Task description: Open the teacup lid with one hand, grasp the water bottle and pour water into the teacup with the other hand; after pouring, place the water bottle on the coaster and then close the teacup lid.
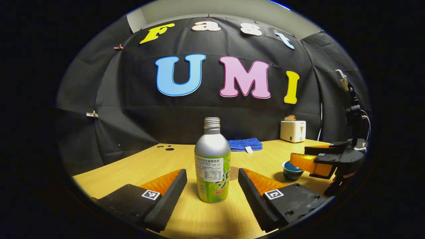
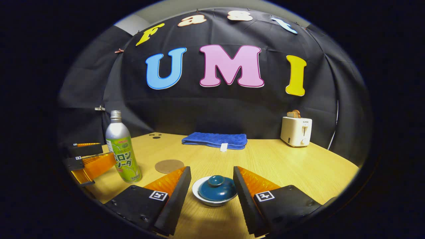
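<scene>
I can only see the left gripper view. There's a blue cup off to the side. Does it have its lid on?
Observer: Yes, the lid sits on the cup.
Child: Is the other gripper touching it?
Observer: No, the right gripper is open, a finger on each side, apart from it.
Child: Is the coaster round?
Observer: Yes, the coaster is a brown disc beside the bottle.
</scene>
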